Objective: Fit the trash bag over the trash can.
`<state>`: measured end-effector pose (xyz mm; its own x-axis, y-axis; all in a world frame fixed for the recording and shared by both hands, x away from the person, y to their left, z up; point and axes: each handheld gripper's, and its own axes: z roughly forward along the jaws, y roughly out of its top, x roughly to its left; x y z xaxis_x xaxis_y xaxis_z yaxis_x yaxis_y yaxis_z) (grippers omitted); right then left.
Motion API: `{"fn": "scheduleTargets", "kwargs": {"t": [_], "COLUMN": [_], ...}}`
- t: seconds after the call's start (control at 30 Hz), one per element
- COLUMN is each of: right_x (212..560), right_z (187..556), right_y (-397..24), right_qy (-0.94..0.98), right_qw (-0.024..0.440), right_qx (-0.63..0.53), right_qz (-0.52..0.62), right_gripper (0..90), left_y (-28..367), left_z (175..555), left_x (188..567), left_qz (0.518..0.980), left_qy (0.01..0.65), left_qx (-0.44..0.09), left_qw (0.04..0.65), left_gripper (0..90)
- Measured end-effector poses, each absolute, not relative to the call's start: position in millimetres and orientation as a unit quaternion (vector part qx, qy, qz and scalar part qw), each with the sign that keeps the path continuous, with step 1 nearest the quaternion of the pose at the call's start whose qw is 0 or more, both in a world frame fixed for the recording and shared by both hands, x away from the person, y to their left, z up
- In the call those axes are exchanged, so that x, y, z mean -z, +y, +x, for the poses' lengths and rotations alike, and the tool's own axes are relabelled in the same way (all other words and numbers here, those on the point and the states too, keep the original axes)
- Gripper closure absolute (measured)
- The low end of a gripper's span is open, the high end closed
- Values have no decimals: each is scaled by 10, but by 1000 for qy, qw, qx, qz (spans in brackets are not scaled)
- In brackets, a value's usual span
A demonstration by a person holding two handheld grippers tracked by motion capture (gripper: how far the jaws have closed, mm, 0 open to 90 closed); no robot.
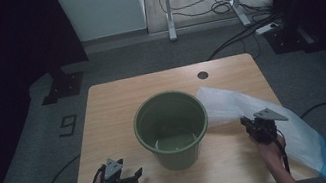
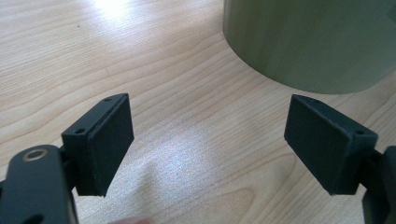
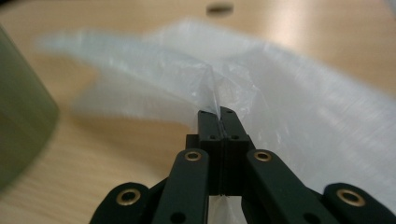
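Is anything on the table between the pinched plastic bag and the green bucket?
Nothing visible: bare table lies between the plastic bag, pinched in the right tongs, and the green bucket beside it.

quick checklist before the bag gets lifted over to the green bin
1. Right gripper shut on the plastic bag: ok, film pinched between the pads.
2. Left gripper free: ok, jaws open on bare table.
3. Green bin upright, mouth clear: ok.
4. Bag mouth open for fitting: cannot tell.
5. Bag free of the bin rim: ok in the high view, it lies beside the bin.
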<state>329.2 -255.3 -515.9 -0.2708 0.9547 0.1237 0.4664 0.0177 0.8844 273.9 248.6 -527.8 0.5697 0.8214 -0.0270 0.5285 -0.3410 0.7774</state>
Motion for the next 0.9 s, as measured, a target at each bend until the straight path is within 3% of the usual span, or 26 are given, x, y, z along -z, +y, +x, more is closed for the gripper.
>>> {"fn": "scheduleTargets", "kwargs": {"t": [0.23, 0.9], "right_x": [4603, 3535], "right_z": [3201, 2886], "right_y": [-2634, -2583], "right_qy": [623, 581], "right_qw": [289, 343], "right_qx": [-514, -599], "right_qz": [514, 431], "right_gripper": [888, 888], "left_y": [2492, 2496], "left_z": [2737, 2745], "left_x": [5284, 5283], "left_qz": [796, 795], "left_qy": [426, 428], "left_qx": [-190, -187], "left_qw": [387, 388], "left_gripper": [155, 156]}}
